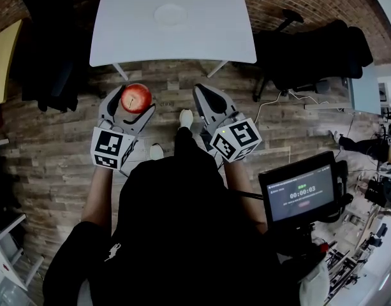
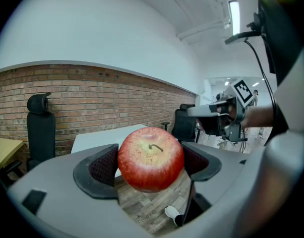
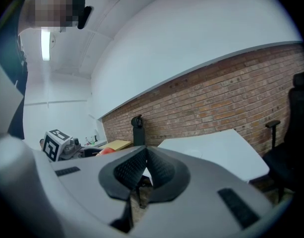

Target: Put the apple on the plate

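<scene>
A white table [image 1: 208, 40] stands ahead, with a pale plate [image 1: 171, 14] lying near its middle. The left gripper [image 1: 132, 107] is clamped on a red apple [image 2: 151, 157], stem up, held in the air short of the table's near edge. The plate lies forward and slightly right of the apple. The right gripper [image 1: 208, 95] is alongside, its jaws pressed together on nothing.

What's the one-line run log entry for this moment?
left hand-held gripper: shut on apple | right hand-held gripper: shut, empty | plate: bare, on table
</scene>
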Demonstrator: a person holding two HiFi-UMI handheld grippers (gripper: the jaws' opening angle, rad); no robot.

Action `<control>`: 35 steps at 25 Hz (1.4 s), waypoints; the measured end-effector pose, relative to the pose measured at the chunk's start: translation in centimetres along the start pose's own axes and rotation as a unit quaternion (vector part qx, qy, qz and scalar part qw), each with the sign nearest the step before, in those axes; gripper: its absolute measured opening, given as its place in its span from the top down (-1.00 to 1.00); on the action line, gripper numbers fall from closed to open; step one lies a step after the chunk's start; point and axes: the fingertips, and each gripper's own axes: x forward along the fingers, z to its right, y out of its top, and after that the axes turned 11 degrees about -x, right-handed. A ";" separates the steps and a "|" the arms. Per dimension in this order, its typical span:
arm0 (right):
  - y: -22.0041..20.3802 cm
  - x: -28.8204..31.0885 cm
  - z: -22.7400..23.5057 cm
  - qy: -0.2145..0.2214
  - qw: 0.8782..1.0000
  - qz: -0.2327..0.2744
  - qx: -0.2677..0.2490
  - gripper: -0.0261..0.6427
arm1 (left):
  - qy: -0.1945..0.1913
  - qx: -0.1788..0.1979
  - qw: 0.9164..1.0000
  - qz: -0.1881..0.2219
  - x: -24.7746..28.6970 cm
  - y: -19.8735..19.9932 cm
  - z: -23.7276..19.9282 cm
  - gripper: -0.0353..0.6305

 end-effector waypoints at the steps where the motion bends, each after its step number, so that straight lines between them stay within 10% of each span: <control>1: -0.1 0.4 0.8 0.001 1.000 -0.001 0.002 0.91 | 0.000 -0.001 1.000 -0.003 0.9 0.2 -0.1 -0.32; 18: 1.2 3.4 3.5 0.006 1.000 0.005 0.000 0.91 | 0.009 0.012 1.000 0.001 3.3 3.1 -2.5 -0.32; 35: 2.1 7.7 17.8 0.057 0.998 -0.008 0.008 0.91 | 0.033 0.004 0.999 -0.016 17.8 7.6 -1.6 -0.32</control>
